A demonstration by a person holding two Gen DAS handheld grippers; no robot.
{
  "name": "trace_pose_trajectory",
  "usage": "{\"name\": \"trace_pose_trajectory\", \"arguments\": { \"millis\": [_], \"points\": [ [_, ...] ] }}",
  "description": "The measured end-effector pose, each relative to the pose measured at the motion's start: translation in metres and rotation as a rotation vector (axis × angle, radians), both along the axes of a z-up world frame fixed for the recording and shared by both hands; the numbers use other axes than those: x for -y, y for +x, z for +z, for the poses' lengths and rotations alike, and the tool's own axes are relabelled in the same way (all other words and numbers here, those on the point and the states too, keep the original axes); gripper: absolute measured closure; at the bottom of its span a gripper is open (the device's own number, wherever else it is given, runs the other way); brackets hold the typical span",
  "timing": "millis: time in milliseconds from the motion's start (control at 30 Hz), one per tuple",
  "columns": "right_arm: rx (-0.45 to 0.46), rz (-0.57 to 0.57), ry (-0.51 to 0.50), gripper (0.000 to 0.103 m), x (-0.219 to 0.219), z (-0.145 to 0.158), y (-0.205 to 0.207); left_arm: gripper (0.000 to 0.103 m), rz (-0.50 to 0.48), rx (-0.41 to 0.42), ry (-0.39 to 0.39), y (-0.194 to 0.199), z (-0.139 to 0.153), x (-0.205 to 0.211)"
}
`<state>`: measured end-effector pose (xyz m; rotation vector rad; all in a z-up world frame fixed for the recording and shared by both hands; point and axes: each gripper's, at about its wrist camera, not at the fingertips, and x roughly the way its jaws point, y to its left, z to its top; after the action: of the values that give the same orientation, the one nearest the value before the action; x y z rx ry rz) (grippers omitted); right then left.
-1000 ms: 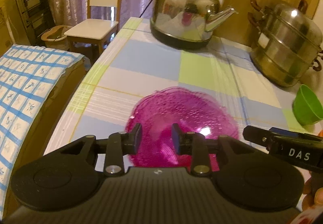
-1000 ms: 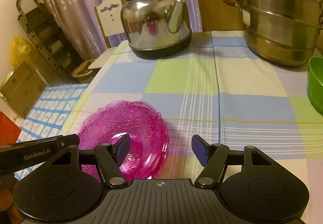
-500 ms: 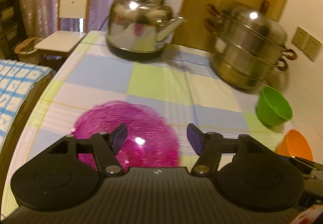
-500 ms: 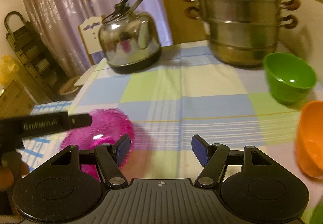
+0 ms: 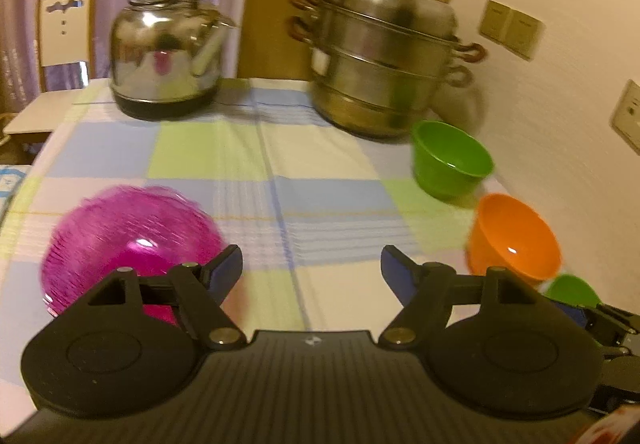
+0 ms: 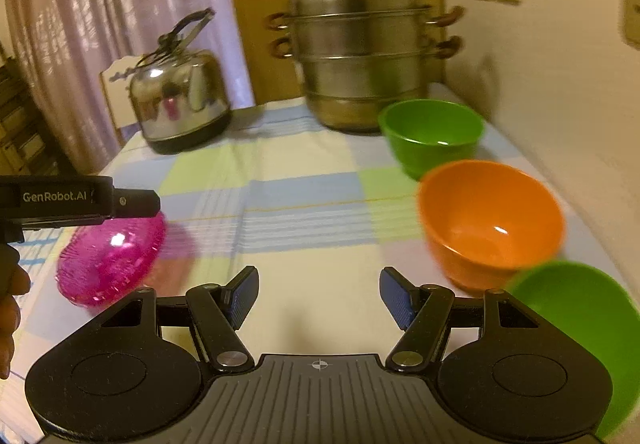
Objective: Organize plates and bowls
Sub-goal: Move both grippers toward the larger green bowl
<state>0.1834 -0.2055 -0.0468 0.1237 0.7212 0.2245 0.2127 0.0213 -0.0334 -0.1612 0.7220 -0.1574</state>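
Observation:
A pink glass plate [image 5: 128,240] lies on the checked tablecloth at the near left, also in the right wrist view as the pink plate [image 6: 112,260]. My left gripper [image 5: 311,272] hangs above the cloth to the plate's right, jaws opening, nothing between them. My right gripper [image 6: 318,292] stands open and empty over bare cloth. Along the right edge sit a green bowl [image 6: 432,134], an orange bowl [image 6: 492,224] and a second green bowl [image 6: 580,328] nearest to me. The same far green bowl [image 5: 450,160] and orange bowl [image 5: 514,240] show in the left wrist view.
A steel kettle [image 5: 168,64] and a stacked steel steamer pot [image 5: 384,64] stand at the table's far end. A wall with switch plates [image 5: 512,28] runs close along the right. A white chair [image 5: 60,44] stands beyond the far left corner. A hand [image 6: 8,308] shows at the left edge.
Both grippers swung right, away from the pink plate, bringing the bowls into view. The left gripper's jaws, nearly together over the plate earlier, have spread wide. The right jaws kept their spread.

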Motion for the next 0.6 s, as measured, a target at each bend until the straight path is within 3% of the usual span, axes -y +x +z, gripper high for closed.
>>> {"name": "trace_pose_trajectory", "arguments": {
  "millis": [367, 600],
  "points": [
    [-0.027, -0.129, 0.045, 0.036, 0.067, 0.013, -0.061, 0.028, -0.064, -0.021, -0.092, -0.052, -0.012, 0.059],
    [-0.027, -0.216, 0.067, 0.036, 0.106, 0.027, -0.086, 0.028, -0.094, -0.021, -0.097, -0.079, -0.005, 0.096]
  ]
}}
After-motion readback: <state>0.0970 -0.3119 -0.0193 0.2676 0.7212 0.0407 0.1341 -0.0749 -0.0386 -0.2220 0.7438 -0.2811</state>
